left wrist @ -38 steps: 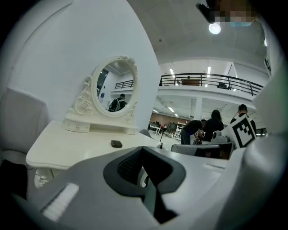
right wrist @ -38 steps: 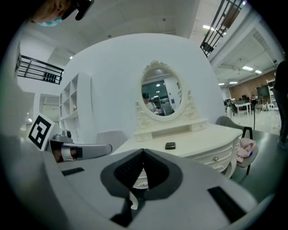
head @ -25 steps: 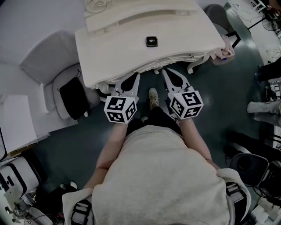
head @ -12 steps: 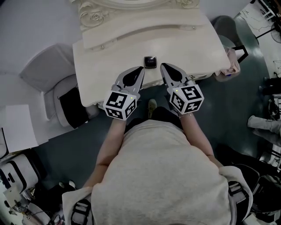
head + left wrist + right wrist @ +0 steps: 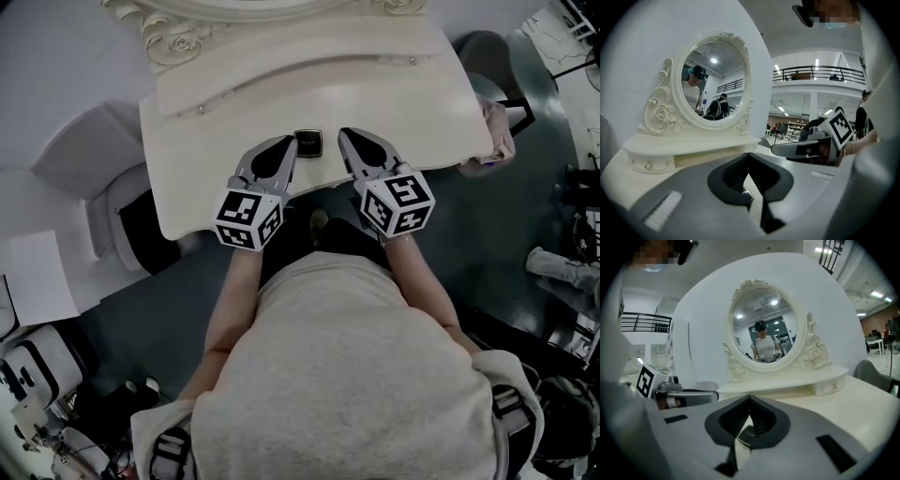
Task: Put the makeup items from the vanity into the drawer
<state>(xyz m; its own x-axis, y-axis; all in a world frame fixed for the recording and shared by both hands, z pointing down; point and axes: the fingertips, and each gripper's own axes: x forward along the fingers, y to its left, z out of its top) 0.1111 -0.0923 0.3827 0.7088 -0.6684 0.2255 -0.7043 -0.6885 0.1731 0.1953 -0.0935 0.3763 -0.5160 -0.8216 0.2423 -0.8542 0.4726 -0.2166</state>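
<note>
A small black square compact (image 5: 307,142) lies on the cream vanity top (image 5: 412,112), near its front edge. My left gripper (image 5: 289,143) is shut and empty, with its tips just left of the compact. My right gripper (image 5: 344,136) is also shut and empty, a little to the compact's right. In the left gripper view the jaws (image 5: 749,155) meet at the tips, and a dark sliver of the compact (image 5: 746,193) shows low in the gap. Through the gap of the right gripper (image 5: 750,398) in its own view, the compact (image 5: 747,432) shows on the tabletop.
An oval mirror (image 5: 764,324) in a carved frame stands on a raised shelf with small drawers (image 5: 300,56) at the vanity's back. A grey chair (image 5: 84,141) and a black bag (image 5: 150,225) are to the left. Another chair with pink cloth (image 5: 497,131) is at the right.
Both grippers have moved forward from the vanity's front edge onto its top, and their tips now flank the compact. Both have stayed shut.
</note>
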